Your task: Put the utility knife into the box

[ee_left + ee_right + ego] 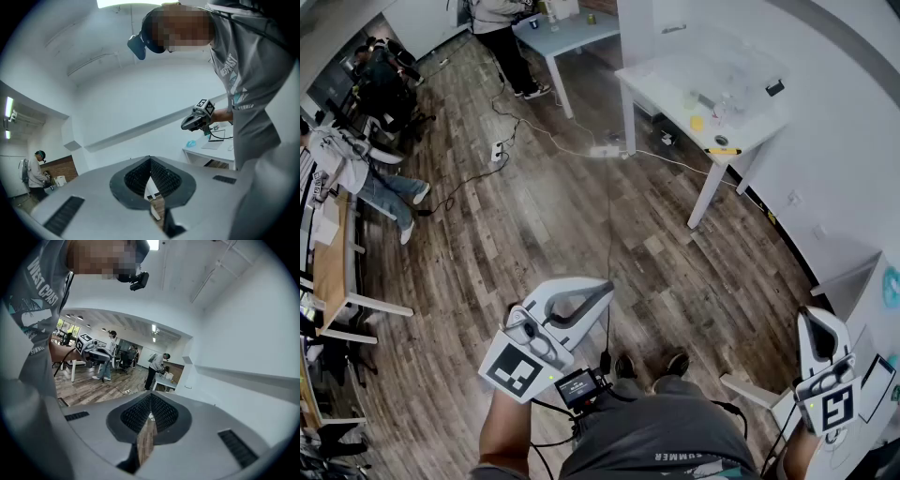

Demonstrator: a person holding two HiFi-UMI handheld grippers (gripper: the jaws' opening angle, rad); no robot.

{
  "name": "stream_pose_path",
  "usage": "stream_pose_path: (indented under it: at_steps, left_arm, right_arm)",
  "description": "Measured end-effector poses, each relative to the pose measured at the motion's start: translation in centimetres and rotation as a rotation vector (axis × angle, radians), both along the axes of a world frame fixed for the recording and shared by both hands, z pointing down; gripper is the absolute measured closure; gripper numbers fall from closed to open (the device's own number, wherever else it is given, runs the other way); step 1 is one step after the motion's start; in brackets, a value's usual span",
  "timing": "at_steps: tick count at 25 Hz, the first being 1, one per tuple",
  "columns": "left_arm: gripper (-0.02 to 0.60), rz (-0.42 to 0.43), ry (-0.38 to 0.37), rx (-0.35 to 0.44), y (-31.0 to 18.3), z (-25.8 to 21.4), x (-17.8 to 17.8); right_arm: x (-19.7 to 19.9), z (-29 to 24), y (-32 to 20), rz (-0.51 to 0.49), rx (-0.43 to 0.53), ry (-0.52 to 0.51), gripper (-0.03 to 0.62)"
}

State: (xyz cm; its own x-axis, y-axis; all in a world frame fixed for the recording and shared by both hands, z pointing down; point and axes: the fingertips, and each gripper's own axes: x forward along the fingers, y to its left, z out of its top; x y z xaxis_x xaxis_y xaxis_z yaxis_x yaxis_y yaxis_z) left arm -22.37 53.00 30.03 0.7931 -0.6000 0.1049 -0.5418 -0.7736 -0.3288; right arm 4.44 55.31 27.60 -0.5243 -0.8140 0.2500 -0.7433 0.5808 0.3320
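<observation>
Right claw [817,319], closed and empty, hangs well apart from utility knife [723,150].

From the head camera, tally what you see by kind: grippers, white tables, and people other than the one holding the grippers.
Grippers: 2 (left gripper, right gripper)
White tables: 3 (far table, middle table, near table)
Other people: 3 (standing person, person in jeans, person in dark clothes)
Total: 8

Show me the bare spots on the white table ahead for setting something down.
The white table is bare at its left end, between its left edge and the small yellow item. The near right corner is crowded: a yellow-and-black tool lies on the edge.
</observation>
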Motion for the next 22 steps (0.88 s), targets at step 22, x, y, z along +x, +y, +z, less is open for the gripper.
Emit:
stream_pose_path:
  at_steps: [22]
  left_arm:
    - [0.571, 0.05, 0.005, -0.043, -4.8, -0.6, 15.8]
  right_arm:
    - [10.0, 1.3, -5.2, -0.091, 0.012, -0.078, 0.588]
